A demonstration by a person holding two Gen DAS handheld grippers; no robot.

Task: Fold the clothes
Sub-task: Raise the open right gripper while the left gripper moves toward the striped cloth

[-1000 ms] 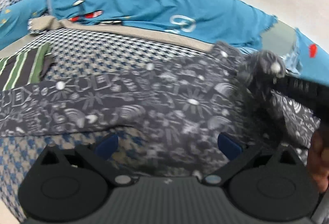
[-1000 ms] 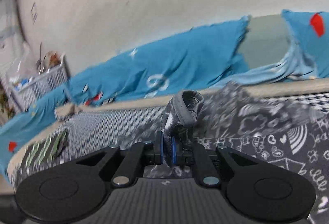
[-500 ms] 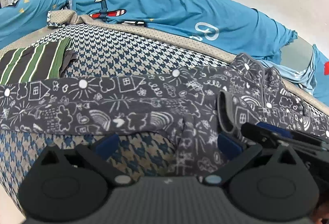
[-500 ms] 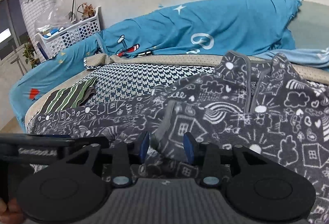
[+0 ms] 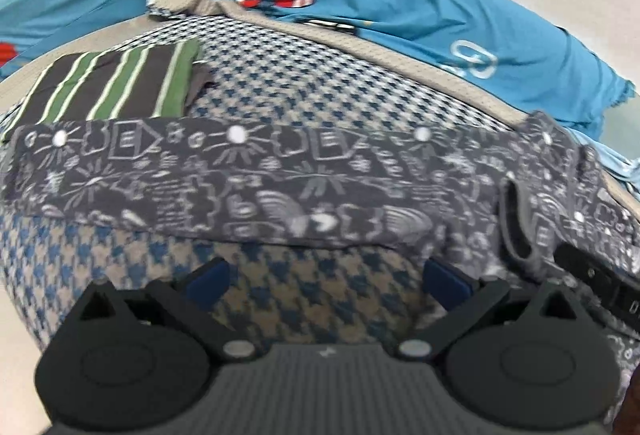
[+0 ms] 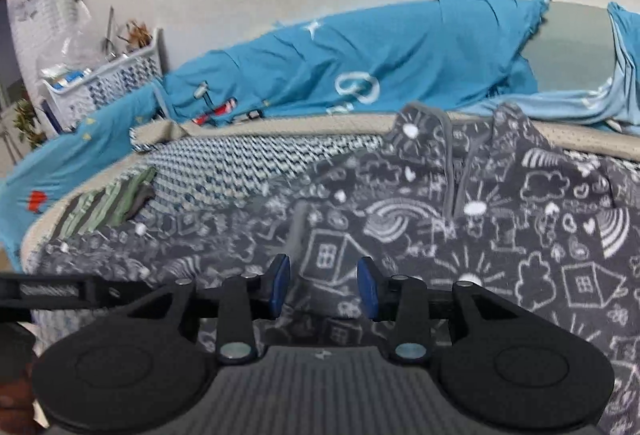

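My right gripper [image 6: 323,289] has just been letting go: a second ago its fingers were clenched on a bunched cuff of the grey doodle-print top [image 6: 500,235], and now they are standing apart with the cloth lying flat beneath and between them, not pinched, so I am judging the sleeve to be folded in and laid across the body of the garment. My left gripper [image 5: 326,281] is hanging released too, its fingers spread wide over the houndstooth bed cover [image 5: 312,83] at the near edge of the bed, holding nothing (the picture is blurred here, as if I am swinging it sideways). The top is lying spread on the bed, collar toward the blue bedding [image 6: 380,51] by the wall. My left view is showing what the right barely catches: the other sleeve [image 5: 192,175] stretched out long and straight to the left, ending just beside the striped folded garment [image 5: 116,83], which I am taking as the next part to fold. Only my right view is showing the zip collar and the chest lying smooth
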